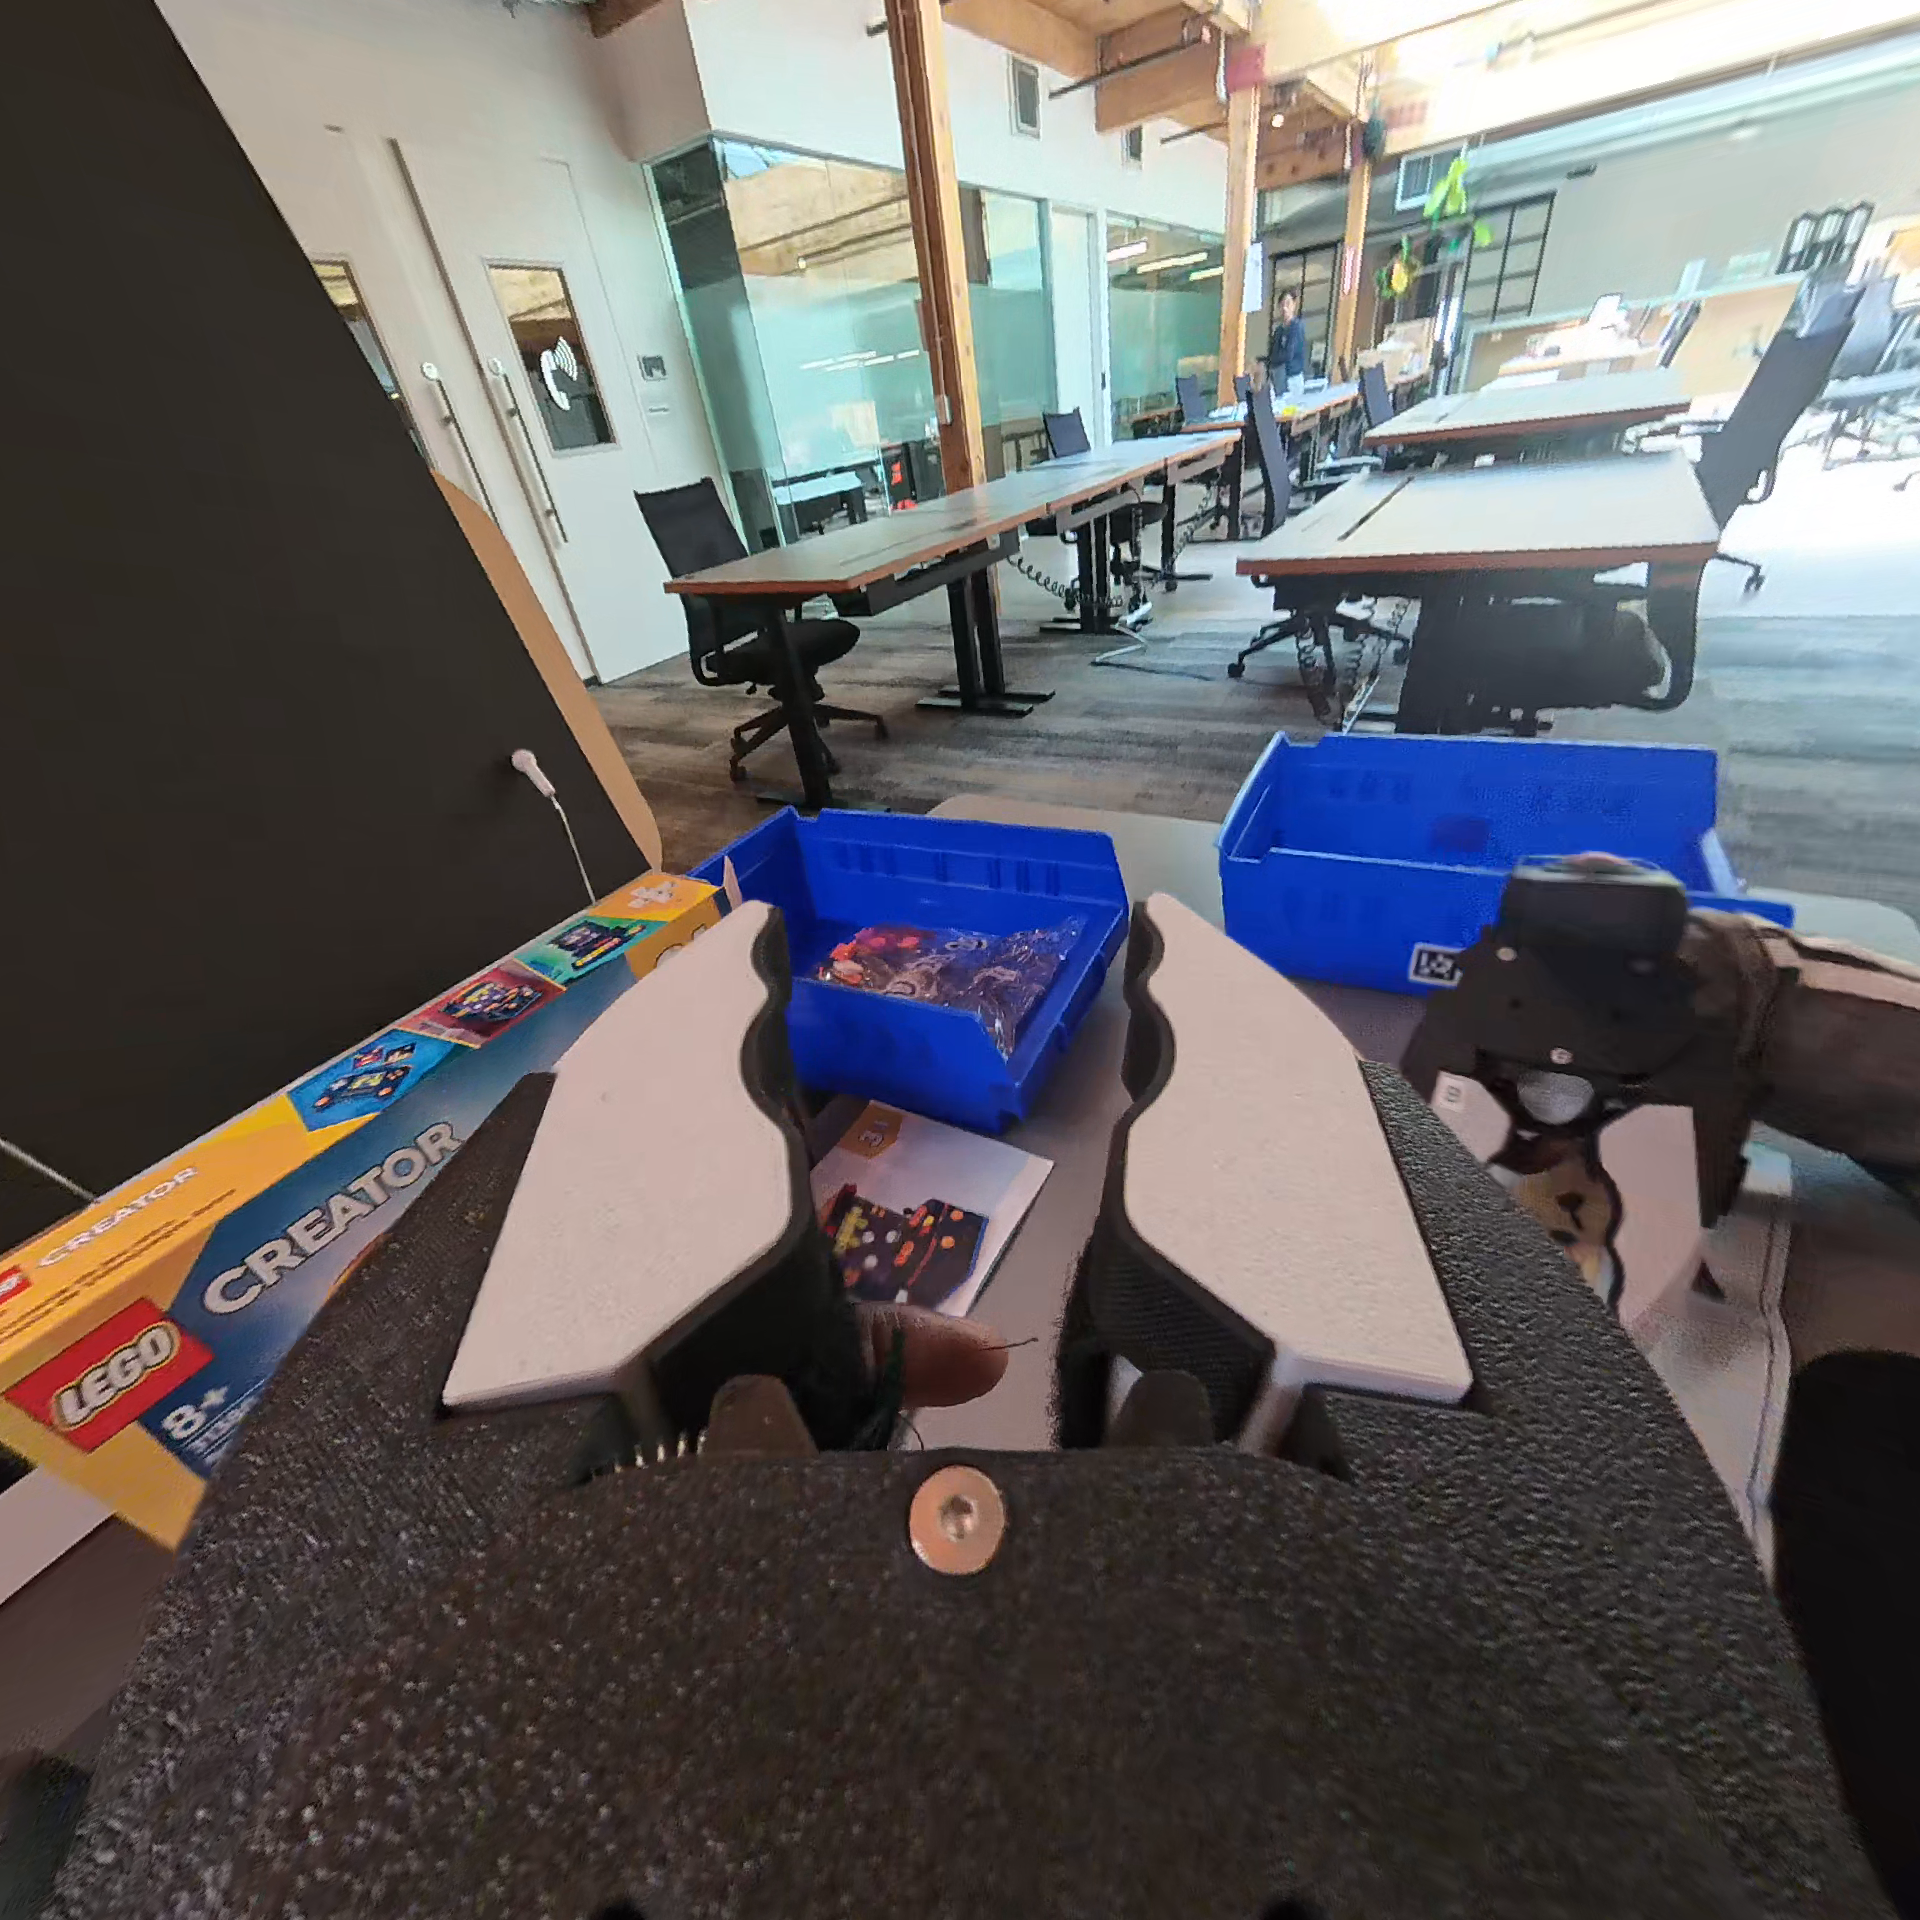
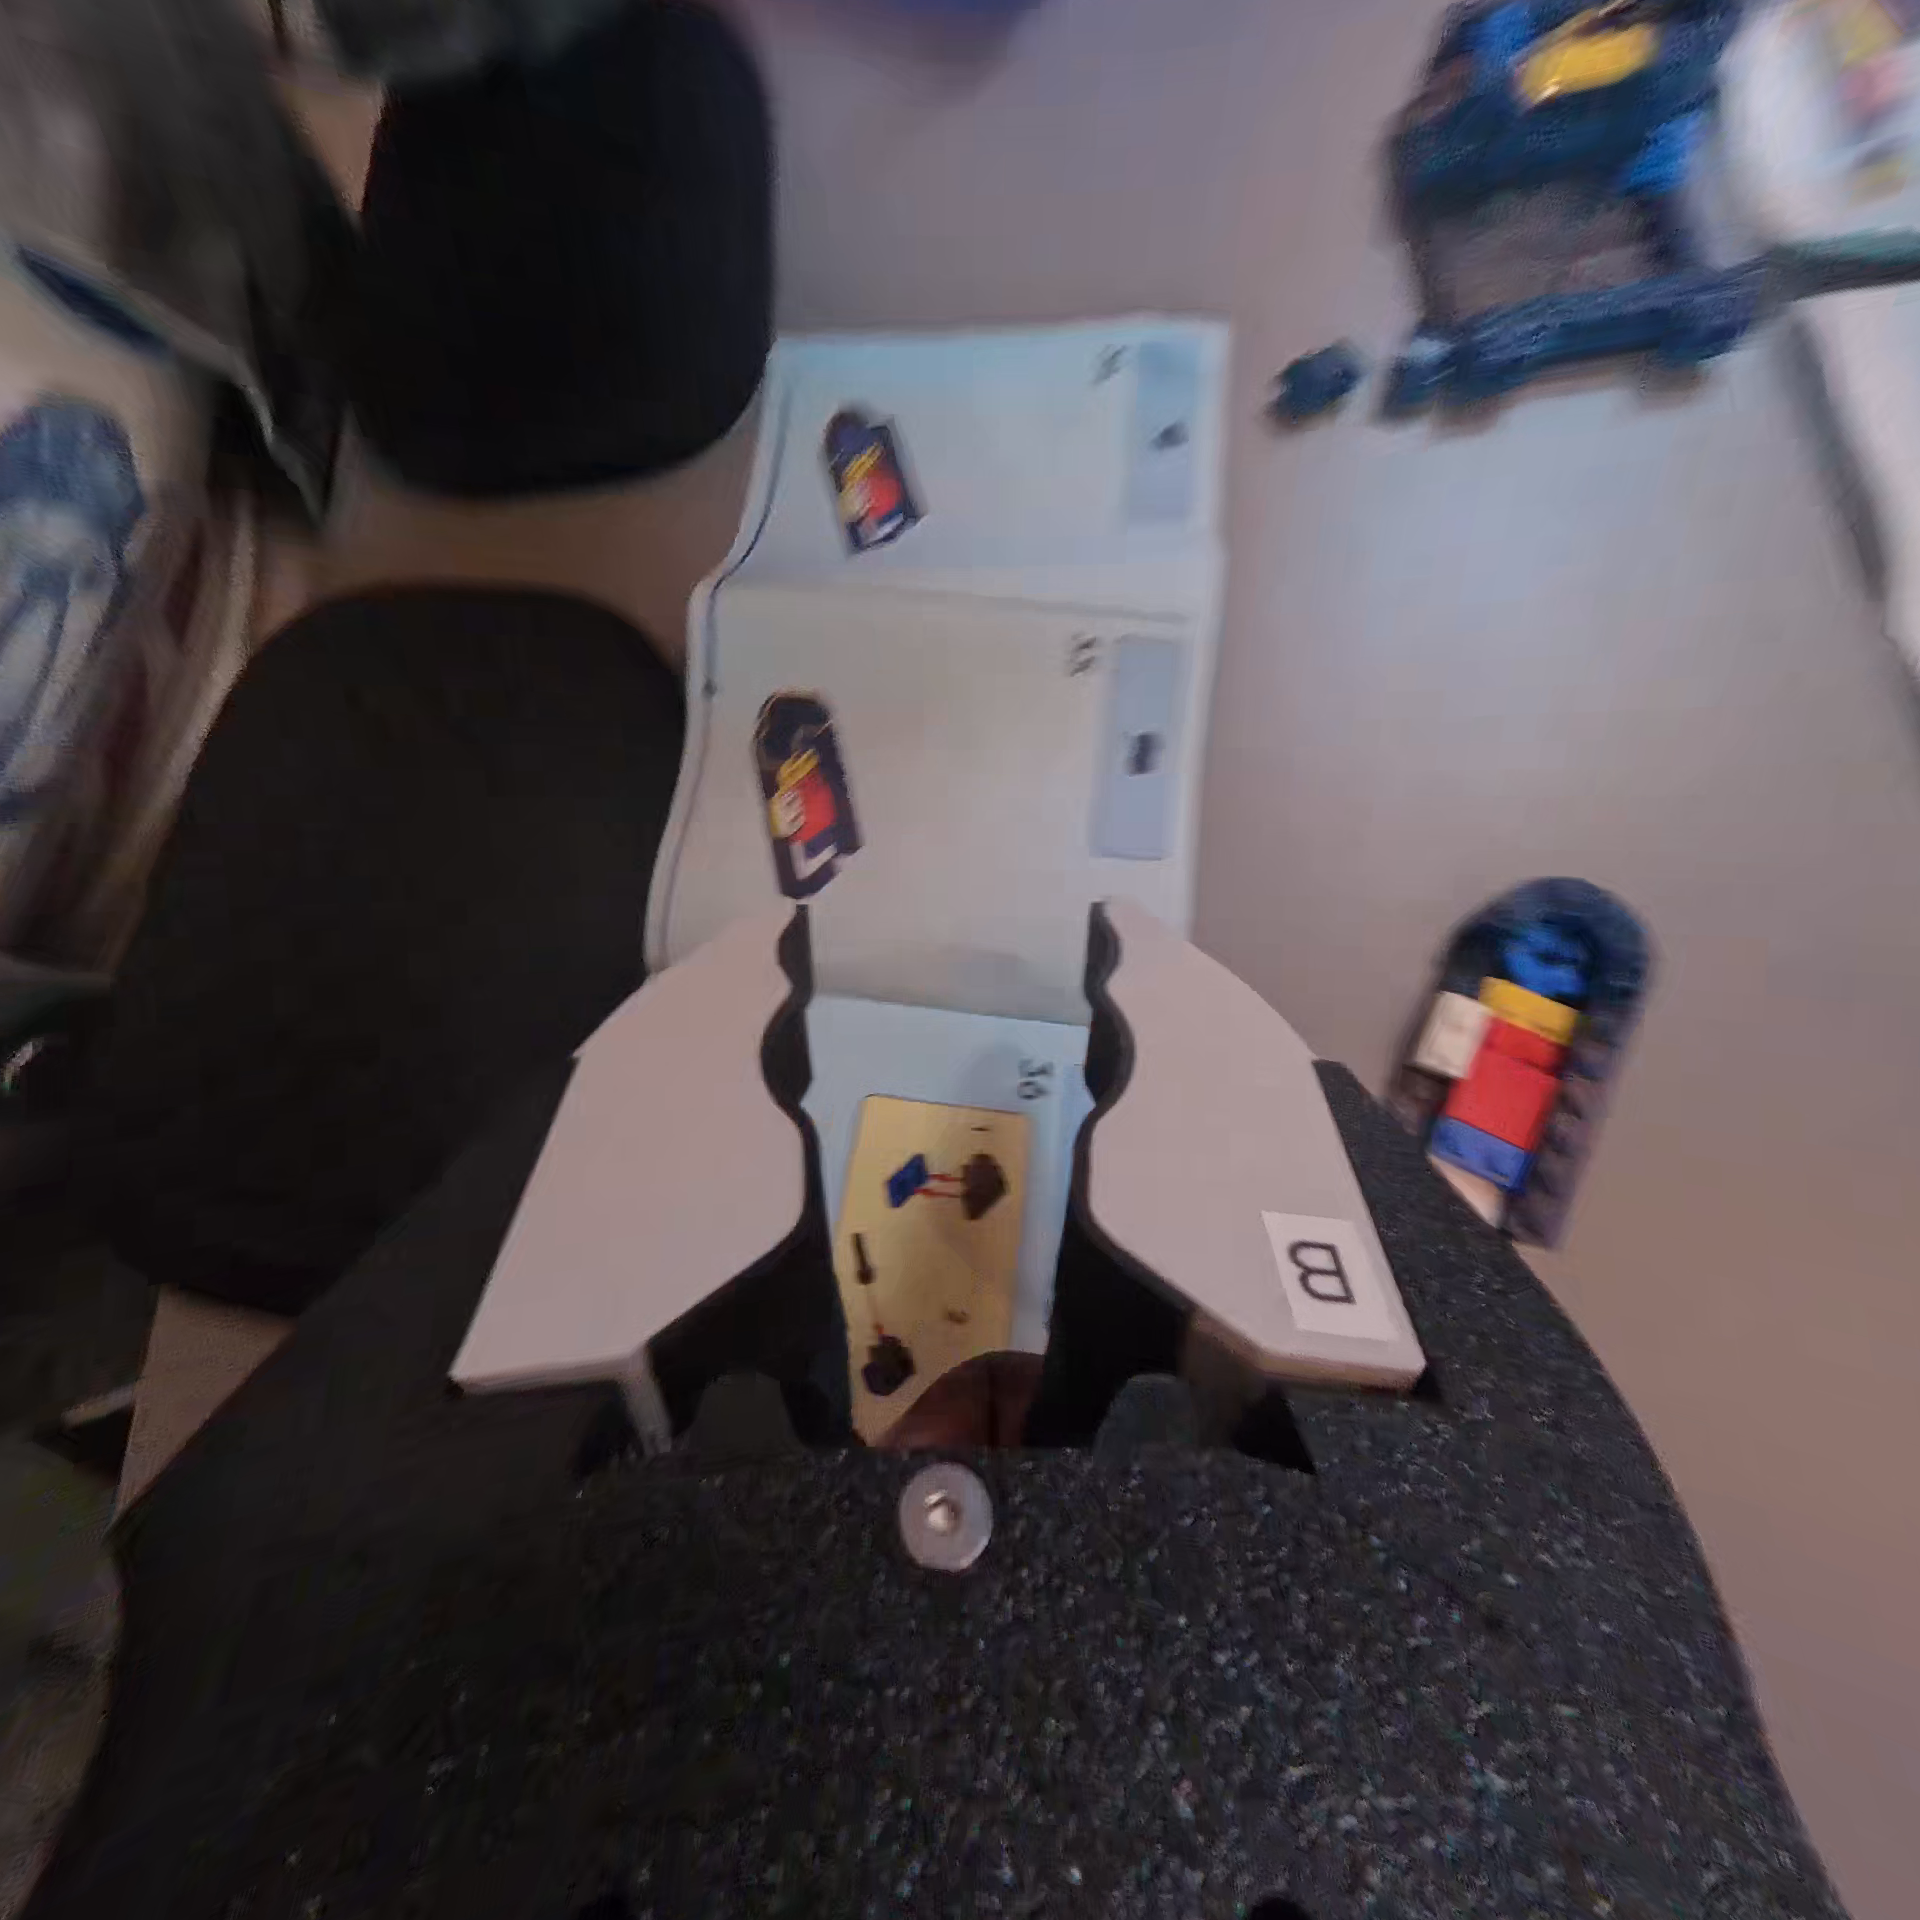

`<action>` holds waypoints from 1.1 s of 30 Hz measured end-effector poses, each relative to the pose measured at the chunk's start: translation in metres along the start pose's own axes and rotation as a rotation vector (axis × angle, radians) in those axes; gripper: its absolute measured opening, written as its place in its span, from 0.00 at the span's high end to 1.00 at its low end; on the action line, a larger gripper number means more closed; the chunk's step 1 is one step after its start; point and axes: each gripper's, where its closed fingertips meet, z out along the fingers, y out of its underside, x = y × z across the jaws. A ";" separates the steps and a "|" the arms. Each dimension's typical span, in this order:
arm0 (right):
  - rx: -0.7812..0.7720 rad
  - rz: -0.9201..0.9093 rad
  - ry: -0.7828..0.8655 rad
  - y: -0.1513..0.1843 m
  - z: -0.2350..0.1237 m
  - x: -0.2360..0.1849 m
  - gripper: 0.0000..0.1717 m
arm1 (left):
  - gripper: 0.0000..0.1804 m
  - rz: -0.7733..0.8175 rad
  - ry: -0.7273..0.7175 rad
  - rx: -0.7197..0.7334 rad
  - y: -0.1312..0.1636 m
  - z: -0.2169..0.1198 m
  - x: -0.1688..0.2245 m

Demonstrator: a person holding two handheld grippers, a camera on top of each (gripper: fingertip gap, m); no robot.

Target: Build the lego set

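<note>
My left gripper has its fingers spread wide with nothing between them; just past the tips sits a blue bin with a clear bag of small coloured pieces inside; under the fingers a booklet lies on the table; off the left finger lies a toy box; a second bin stands well off the right finger.

My right gripper is spread too, gripping nothing, hanging over an open booklet; off the right finger lies a small brick model in red, yellow, white and blue; the view is blurred.
</note>
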 end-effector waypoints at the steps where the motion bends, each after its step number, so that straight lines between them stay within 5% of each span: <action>1: -0.065 -0.030 -0.019 0.007 0.007 -0.008 0.77 | 0.66 0.012 0.002 -0.015 0.000 -0.003 0.001; 4: -0.254 -0.005 -0.003 0.032 0.024 -0.009 0.90 | 0.66 0.032 0.005 -0.024 -0.001 -0.007 0.004; 8: -0.186 -0.045 0.048 0.018 0.042 0.002 1.00 | 0.67 0.038 0.025 -0.015 -0.003 -0.007 0.010; 12: -0.135 -0.289 0.120 0.003 0.053 0.006 0.97 | 0.67 0.056 0.047 -0.017 -0.001 -0.003 0.017; 15: 0.013 -0.386 0.279 -0.019 0.031 0.021 0.93 | 0.68 0.079 0.056 -0.033 0.003 0.000 0.021; 21: 0.192 -0.154 0.131 -0.016 -0.010 0.013 0.99 | 0.68 0.099 0.086 -0.069 0.013 0.009 0.030; 28: -0.080 0.028 -0.059 0.040 -0.006 -0.009 1.00 | 0.68 0.161 0.090 -0.126 0.024 0.016 0.036; 33: -0.166 0.176 -0.043 0.062 -0.005 0.000 1.00 | 0.68 0.160 0.104 -0.152 0.032 0.020 0.038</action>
